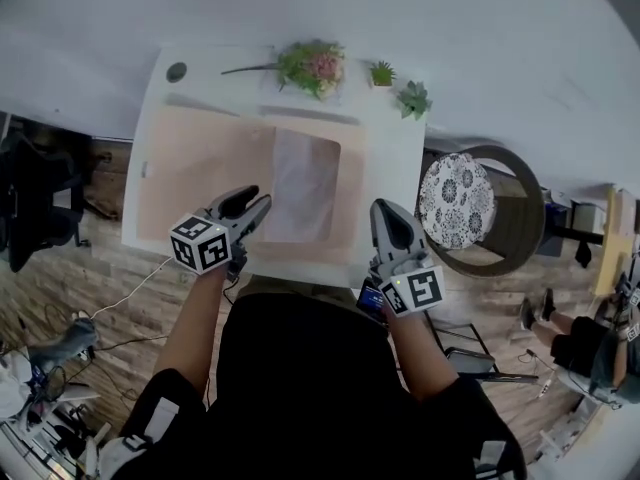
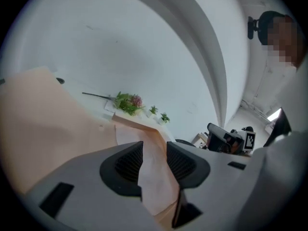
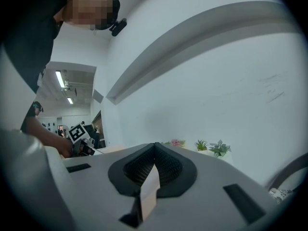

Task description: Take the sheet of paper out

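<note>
Wood floor (image 1: 110, 268) appeared only in head view; at the surface's (image 1: 390, 148) near edge, left tongs (image 2: 154, 145) gaped by the sheet of paper (image 1: 305, 183), right tongs (image 3: 154, 145) pressed together.

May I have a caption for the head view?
Left gripper, open, and right gripper flank the sheet of paper.

A pale sheet of paper (image 1: 305, 183) lies on a peach mat (image 1: 195, 168) on the white table (image 1: 395, 153); the left gripper (image 1: 255, 203) hovers at the sheet's near-left corner, jaws seemingly parted (they show small here); the right gripper (image 1: 386, 210) hangs just beside the mat's near-right edge.
</note>
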Demonstrator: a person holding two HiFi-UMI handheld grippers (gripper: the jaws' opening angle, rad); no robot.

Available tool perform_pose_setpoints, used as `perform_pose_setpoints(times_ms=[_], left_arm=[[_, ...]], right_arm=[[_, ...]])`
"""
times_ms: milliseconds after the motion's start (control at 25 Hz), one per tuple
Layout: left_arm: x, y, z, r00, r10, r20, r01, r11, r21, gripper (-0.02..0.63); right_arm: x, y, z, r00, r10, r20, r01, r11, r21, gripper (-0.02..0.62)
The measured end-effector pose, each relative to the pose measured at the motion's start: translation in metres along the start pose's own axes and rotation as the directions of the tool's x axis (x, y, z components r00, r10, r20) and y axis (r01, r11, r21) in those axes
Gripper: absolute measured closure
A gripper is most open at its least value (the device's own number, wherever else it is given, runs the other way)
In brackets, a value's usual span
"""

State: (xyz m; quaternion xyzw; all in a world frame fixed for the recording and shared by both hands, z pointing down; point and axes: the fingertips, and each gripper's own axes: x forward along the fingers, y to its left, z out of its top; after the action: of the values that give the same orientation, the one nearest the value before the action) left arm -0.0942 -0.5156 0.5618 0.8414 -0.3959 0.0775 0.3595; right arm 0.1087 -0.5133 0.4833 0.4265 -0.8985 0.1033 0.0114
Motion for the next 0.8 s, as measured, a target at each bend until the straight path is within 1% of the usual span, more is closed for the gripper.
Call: perform_pose_setpoints(times_ms=[80,160,280,360,440,600,720,800], left_arm=[[0.014,0.014,-0.003,0.999,-0.002,-0.045,0.0,0.999,-0.046,0.468],[0.029,0.029,-0.008,0.994,-0.003,-0.109,-0.009,0.995,-0.101,0.468],[0.05,0.046,-0.02,0.975,-0.022,-0.222,-0.017,0.984,-0.176,0.468],[0.06,0.053,-0.027,0.964,-0.041,-0.263,-0.014,0.979,-0.205,0.468],[0.068,0.059,-0.033,0.956,-0.052,-0.29,-0.012,0.976,-0.215,0.468],[0.08,0.076,-0.048,0.934,-0.029,-0.357,-0.049,0.977,-0.206,0.468],[0.086,0.08,-0.052,0.93,-0.03,-0.365,-0.057,0.973,-0.225,0.468],[0.089,0.081,-0.053,0.928,-0.023,-0.373,-0.066,0.972,-0.224,0.468]], right_arm=[[0.011,-0.009,0.001,1.0,-0.009,-0.008,0.009,1.0,0.001,0.585],[0.022,-0.019,-0.002,1.0,-0.017,-0.018,0.017,1.0,0.01,0.584],[0.034,-0.03,-0.013,0.999,-0.025,-0.042,0.027,0.999,0.032,0.585],[0.04,-0.034,-0.02,0.998,-0.029,-0.057,0.031,0.999,0.044,0.584],[0.046,-0.036,-0.025,0.997,-0.03,-0.064,0.034,0.998,0.056,0.584],[0.055,-0.043,-0.034,0.997,-0.033,-0.075,0.039,0.996,0.081,0.584],[0.058,-0.047,-0.038,0.996,-0.034,-0.08,0.042,0.995,0.09,0.584],[0.058,-0.05,-0.04,0.996,-0.038,-0.085,0.046,0.995,0.093,0.584]])
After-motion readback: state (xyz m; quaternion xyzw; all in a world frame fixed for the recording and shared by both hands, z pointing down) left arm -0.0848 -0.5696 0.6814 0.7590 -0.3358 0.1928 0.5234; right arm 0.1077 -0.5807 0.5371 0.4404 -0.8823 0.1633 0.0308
